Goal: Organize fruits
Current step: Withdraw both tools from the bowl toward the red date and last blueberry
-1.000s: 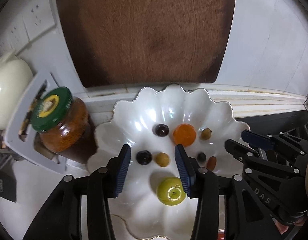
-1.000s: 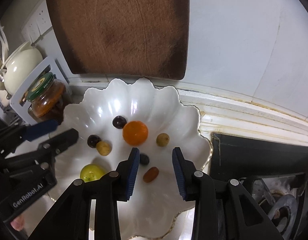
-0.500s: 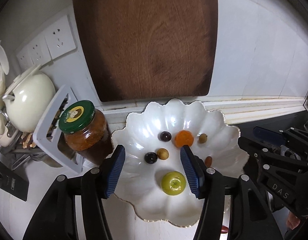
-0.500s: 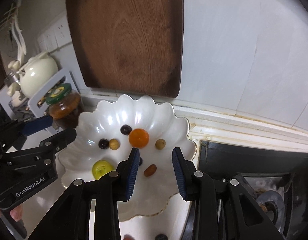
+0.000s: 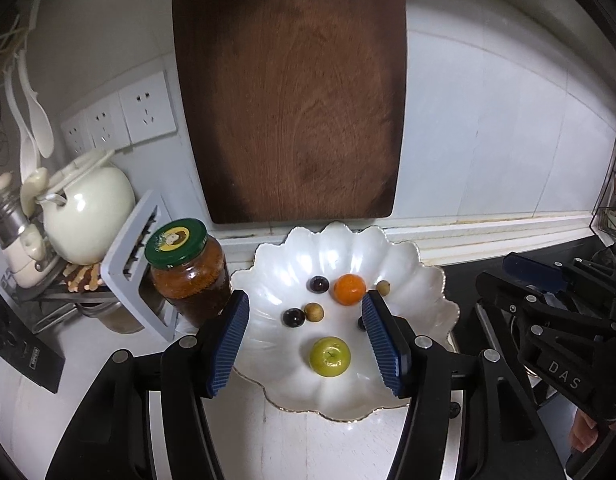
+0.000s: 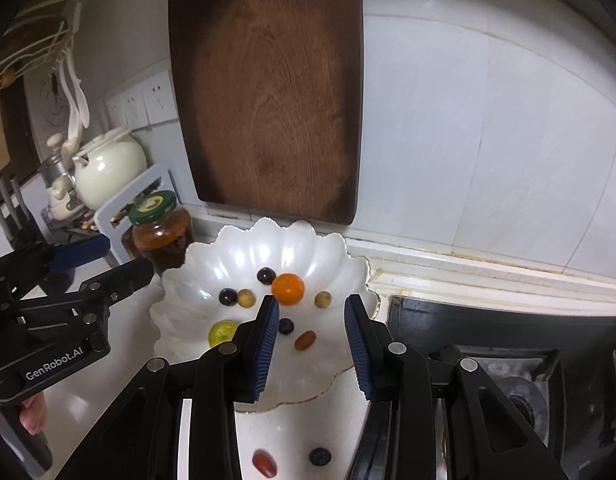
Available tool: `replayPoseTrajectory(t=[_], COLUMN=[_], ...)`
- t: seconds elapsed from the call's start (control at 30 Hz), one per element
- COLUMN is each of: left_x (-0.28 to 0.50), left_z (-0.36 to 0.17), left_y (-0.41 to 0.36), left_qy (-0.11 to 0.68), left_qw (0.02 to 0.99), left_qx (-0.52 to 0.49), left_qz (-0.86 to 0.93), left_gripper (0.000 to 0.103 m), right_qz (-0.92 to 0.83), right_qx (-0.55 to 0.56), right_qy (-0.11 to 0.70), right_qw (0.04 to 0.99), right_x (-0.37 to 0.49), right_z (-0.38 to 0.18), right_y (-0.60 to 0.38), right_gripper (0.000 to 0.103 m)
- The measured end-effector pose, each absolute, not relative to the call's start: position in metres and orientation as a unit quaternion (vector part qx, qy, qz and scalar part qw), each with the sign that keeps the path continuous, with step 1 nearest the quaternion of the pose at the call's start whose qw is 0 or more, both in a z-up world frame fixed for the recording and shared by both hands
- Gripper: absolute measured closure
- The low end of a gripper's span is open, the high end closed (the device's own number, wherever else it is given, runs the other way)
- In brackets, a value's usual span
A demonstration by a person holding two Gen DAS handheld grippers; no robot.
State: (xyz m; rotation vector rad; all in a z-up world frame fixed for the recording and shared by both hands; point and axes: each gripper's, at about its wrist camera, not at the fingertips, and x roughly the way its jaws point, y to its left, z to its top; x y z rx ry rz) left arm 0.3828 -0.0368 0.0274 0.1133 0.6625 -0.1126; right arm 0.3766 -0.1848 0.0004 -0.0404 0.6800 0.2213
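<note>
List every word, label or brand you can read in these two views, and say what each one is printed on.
"DAS": on the body of the right gripper, seen from the left wrist view.
"GenRobot.AI": on the body of the left gripper, seen from the right wrist view.
Jar lid: a yellow label with a picture; any text is too small to read.
Dark box at the left edge: a small white label, too blurred to read.

We note a wooden cutting board (image 5: 292,92) upright against the tiled wall, a green-lidded jar (image 5: 186,268) at the counter's back edge, a cream teapot (image 5: 88,212), and wall sockets (image 5: 124,120).
</note>
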Motion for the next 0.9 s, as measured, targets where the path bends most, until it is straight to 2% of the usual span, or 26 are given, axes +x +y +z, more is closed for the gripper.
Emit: replayPoseTrajectory(t=[0.9], left_x=[0.306], left_z=[0.037], left_y=[-0.065], left_qy=[0.292], left_qw=[0.951], left_qx=[0.063], left_qz=[-0.08], left_gripper=[0.041], right_qz=[0.121], right_qx=[-0.021], right_qy=[0.292], right_qw=[0.948], right_x=[0.31], right_z=[0.006], right_y=[-0.218], right_gripper=[0.068])
